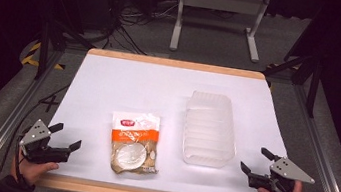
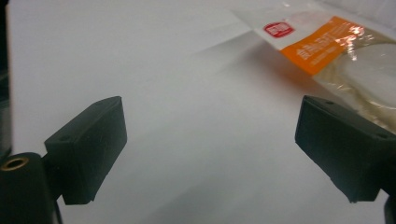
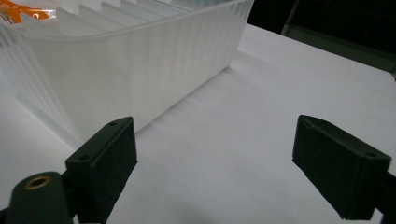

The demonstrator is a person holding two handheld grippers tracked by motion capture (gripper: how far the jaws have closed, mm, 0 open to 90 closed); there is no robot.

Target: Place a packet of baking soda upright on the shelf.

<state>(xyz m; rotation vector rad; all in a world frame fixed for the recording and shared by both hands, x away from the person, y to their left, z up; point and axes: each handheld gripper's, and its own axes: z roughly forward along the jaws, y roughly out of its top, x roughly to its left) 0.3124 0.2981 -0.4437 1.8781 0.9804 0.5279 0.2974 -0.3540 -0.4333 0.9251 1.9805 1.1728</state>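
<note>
The orange-and-clear glossy plastic food packet shines with crinkled film. The translucent ribbed plastic tub looks frosted and smooth. The white matt surface has a pale wooden edge. The black fingers look matt, faintly grainy.

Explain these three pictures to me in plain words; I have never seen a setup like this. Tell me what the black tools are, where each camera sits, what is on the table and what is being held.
A person sits at a white-topped table and holds a tool in each hand: a hand-held gripper with two black jaws. The wide picture comes from a fixed camera above, looking down. In it, the left hand-held gripper is at the lower left and the right hand-held gripper at the lower right.

The other two pictures come from small cameras riding on the tools, looking out between their own jaws.

On the table lie an orange-and-clear plastic food packet and, beside it, an empty translucent ribbed plastic tub. The left tool's camera faces the packet; the right tool's faces the tub.

Nothing is held: both pairs of jaws stand open over bare table.
</note>
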